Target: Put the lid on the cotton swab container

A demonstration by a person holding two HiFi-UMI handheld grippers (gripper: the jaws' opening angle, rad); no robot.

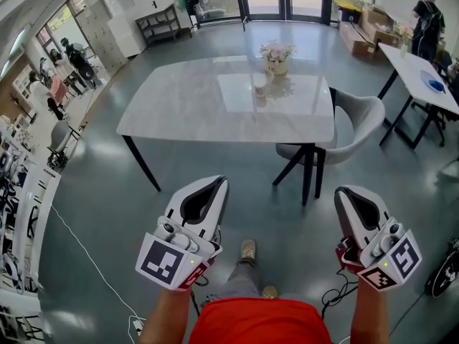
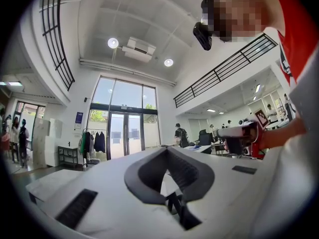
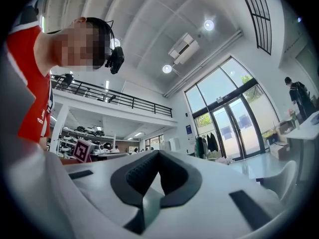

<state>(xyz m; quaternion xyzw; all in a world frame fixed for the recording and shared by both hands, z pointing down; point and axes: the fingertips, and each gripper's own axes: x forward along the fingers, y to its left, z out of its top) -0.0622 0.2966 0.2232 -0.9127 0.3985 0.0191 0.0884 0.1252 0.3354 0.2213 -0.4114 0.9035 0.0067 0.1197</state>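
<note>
While left gripper [image 1: 217, 183] and right gripper [image 1: 345, 190] hover, table edge [image 1: 215, 132] stands apart

1. The desk [image 1: 215, 99] top looks like pale marble, glossy and mirror-smooth.
2. The floor [image 1: 100, 170] is smooth, shiny grey.
3. The left hand-held gripper [image 1: 217, 183] and right hand-held gripper [image 1: 346, 192] have matt white plastic shells and dark ribbed pads [image 2: 185, 171].

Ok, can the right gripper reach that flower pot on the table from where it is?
Probably not. The right gripper, jaws together, hangs well short of the table, floor between them, and the flower pot sits toward the table's far edge. A chair stands on that side.
</note>
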